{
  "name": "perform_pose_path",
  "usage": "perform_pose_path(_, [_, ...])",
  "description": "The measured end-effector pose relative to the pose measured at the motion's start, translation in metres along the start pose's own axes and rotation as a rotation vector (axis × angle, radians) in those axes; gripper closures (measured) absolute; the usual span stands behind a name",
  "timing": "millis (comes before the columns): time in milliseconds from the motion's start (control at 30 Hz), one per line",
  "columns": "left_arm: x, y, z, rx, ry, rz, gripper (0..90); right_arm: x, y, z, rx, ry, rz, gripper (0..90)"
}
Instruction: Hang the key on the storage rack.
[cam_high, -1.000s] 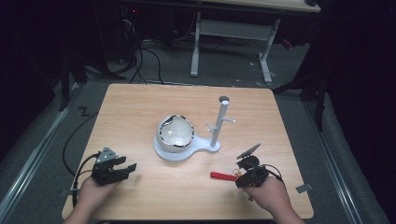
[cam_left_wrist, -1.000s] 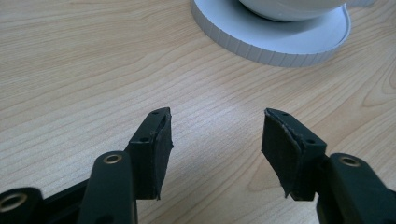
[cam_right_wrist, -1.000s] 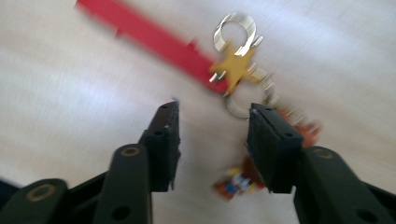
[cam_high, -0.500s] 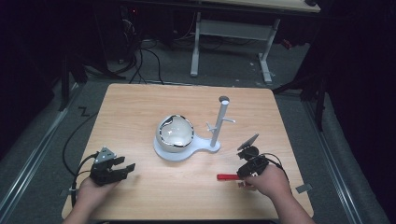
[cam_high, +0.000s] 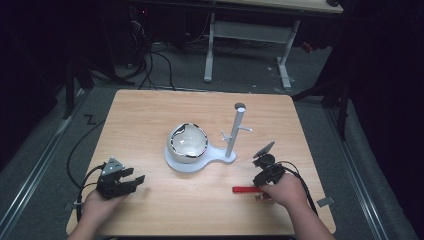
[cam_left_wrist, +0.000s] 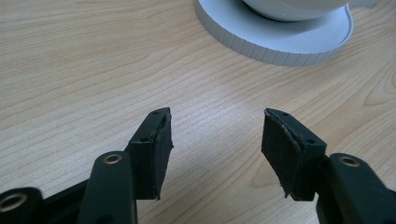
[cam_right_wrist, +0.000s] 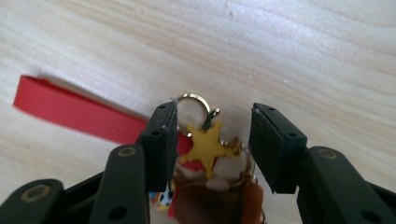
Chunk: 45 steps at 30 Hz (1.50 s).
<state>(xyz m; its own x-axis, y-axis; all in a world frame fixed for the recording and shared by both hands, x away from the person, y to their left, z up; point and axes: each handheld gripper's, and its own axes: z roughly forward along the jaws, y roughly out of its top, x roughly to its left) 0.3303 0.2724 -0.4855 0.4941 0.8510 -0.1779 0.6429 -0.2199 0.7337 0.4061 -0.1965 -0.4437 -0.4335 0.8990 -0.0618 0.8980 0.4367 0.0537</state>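
**Keychain between right gripper jaws**

Keychain (cam_right_wrist: 205, 144): one, with one red strap (cam_high: 245, 190), one gold ring, one yellow star, lying on table (cam_high: 150, 115) right of the single white stand (cam_high: 200, 162). Right gripper (cam_right_wrist: 212, 135) jaws straddle it, apparently not pressing. Left gripper (cam_left_wrist: 215, 140) open, empty.

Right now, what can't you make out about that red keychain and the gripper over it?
- Keychain: its lower part is blurred and cut off by the bottom edge, right gripper view.
- Right gripper: whether its pads touch the keychain; jaws stand apart around it.
- Red strap: its right end is hidden under the hand, high view.
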Motion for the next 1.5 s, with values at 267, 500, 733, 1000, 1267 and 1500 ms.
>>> perform_pose_path(267, [0.000, 0.000, 0.000, -0.001, 0.000, -0.002, 43.3, -0.003, 0.001, 0.007, 0.004, 0.047, 0.022, 65.6])
perform_pose_path(500, [0.000, 0.000, 0.000, 0.001, 0.000, -0.001, 43.3, 0.003, -0.001, 0.006, 0.008, 0.035, -0.009, 78.5])
perform_pose_path(733, [0.000, -0.001, 0.000, 0.003, 0.000, -0.002, 43.3, 0.003, 0.000, 0.002, 0.002, 0.004, -0.012, 87.5])
perform_pose_path(1000, [0.000, -0.001, 0.001, 0.004, -0.002, -0.002, 43.3, -0.002, 0.001, -0.011, -0.066, -0.024, 0.010, 87.4])
perform_pose_path(1267, [0.001, -0.001, 0.000, 0.004, -0.002, -0.002, 43.3, -0.016, 0.000, -0.005, 0.009, -0.117, 0.030, 79.5])
perform_pose_path(1500, [0.000, -0.001, 0.001, 0.010, -0.002, 0.002, 43.3, -0.008, -0.008, -0.014, 0.001, -0.105, -0.037, 72.8])
